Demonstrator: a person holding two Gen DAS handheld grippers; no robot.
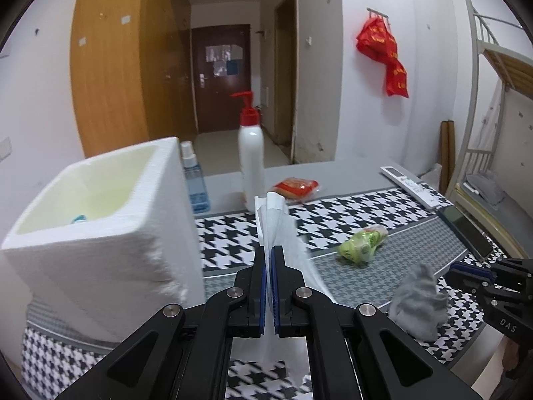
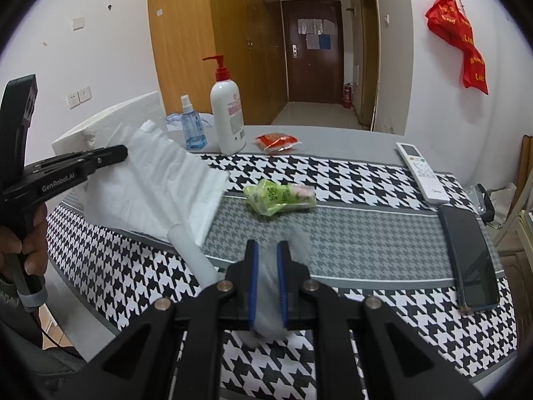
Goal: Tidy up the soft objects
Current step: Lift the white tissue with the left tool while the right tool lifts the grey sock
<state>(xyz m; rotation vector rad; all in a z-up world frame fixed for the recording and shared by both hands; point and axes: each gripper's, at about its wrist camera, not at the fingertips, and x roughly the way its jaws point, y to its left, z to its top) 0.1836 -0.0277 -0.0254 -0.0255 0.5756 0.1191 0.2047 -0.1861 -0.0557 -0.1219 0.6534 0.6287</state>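
Observation:
My left gripper [image 1: 269,251] is shut on a white cloth [image 1: 283,233] and holds it above the table beside a white foam box [image 1: 100,233]. The cloth [image 2: 150,183] hangs from the left gripper [image 2: 121,151] in the right wrist view too. My right gripper [image 2: 266,250] is shut on a grey cloth [image 2: 266,286], which also shows bunched at the right gripper in the left wrist view [image 1: 419,300]. A green soft packet [image 2: 279,196] lies on the mat ahead, and a red packet [image 2: 276,141] lies farther back.
A houndstooth mat [image 2: 366,180] covers the table. A red-pump white bottle [image 2: 228,116] and a blue spray bottle [image 2: 191,123] stand at the back by the foam box. A remote [image 2: 421,171] and a phone [image 2: 469,256] lie at the right.

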